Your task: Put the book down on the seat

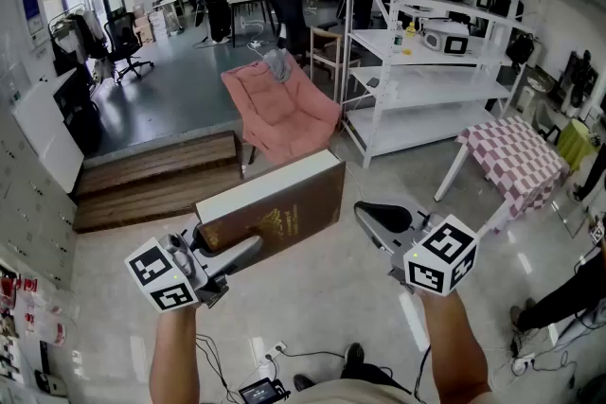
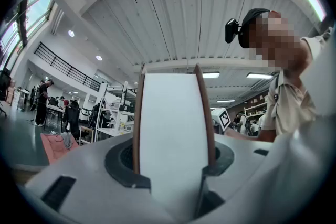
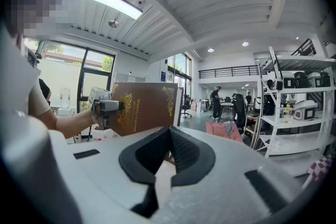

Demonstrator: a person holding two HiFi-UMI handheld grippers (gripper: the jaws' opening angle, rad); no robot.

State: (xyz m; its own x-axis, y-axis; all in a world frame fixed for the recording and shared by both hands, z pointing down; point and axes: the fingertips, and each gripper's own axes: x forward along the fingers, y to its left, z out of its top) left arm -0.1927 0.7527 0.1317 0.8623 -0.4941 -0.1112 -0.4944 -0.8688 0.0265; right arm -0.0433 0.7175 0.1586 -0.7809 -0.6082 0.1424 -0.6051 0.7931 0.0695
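A thick brown book (image 1: pixel 275 208) with gold print and white page edges is held in the air, and my left gripper (image 1: pixel 237 251) is shut on its lower end. In the left gripper view the book's white page edge (image 2: pixel 173 144) stands upright between the jaws of the left gripper (image 2: pixel 173 178). The right gripper (image 1: pixel 376 216) hovers to the book's right, shut and with nothing in it. Its own view shows its pads together (image 3: pixel 169 140), with the book (image 3: pixel 142 107) beyond. The seat, a pink folding chair (image 1: pixel 284 109), stands some way ahead with a grey cloth on its back.
White shelving (image 1: pixel 417 80) stands right of the chair, and a table with a checked cloth (image 1: pixel 516 156) is further right. A wooden step (image 1: pixel 156 180) runs along the left. Cables and a small device (image 1: pixel 265 390) lie on the floor by my feet. People work at desks far back.
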